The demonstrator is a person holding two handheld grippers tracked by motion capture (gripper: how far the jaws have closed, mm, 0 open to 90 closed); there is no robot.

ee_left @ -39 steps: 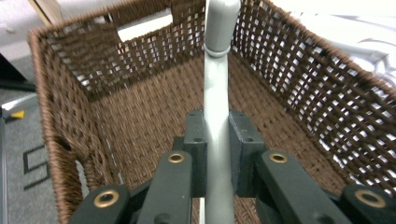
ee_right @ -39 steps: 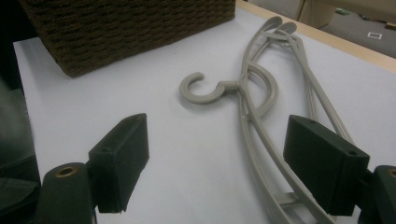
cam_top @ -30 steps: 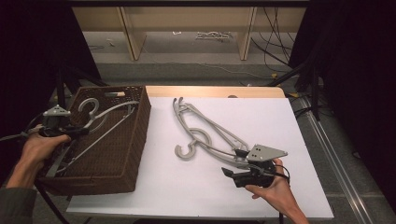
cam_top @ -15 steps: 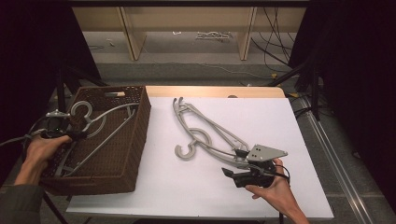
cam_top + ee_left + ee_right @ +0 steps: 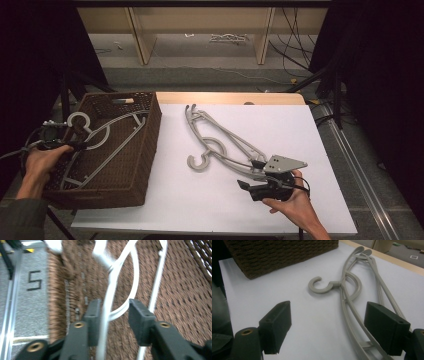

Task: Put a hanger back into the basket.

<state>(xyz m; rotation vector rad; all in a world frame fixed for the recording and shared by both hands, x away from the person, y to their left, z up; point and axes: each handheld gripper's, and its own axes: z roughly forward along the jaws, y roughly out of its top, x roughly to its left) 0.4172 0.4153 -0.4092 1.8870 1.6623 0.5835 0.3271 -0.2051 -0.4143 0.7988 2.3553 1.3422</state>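
Note:
A grey plastic hanger (image 5: 107,131) lies inside the brown wicker basket (image 5: 150,130), its hook up by the basket's left rim. My left gripper (image 5: 75,146) is at that rim and open. In the left gripper view one thin bar of the hanger (image 5: 112,282) runs between the jaws against the left pad (image 5: 93,317), over the basket weave (image 5: 175,290). Two more grey hangers (image 5: 220,145) lie stacked on the white table. My right gripper (image 5: 250,174) stands open at their near end. In the right gripper view the hangers' bars (image 5: 352,322) pass between the wide jaws, nearer the right one.
The basket's woven wall (image 5: 282,255) stands at the table's left edge. The white tabletop (image 5: 310,130) spreads to the right of the hangers. Wooden shelving (image 5: 200,30) and loose cables sit beyond the table. Dark stands flank both sides.
The left gripper has brought its hanger down and left into the basket, and its jaws now stand apart around the bar. The right gripper and the table hangers have not moved.

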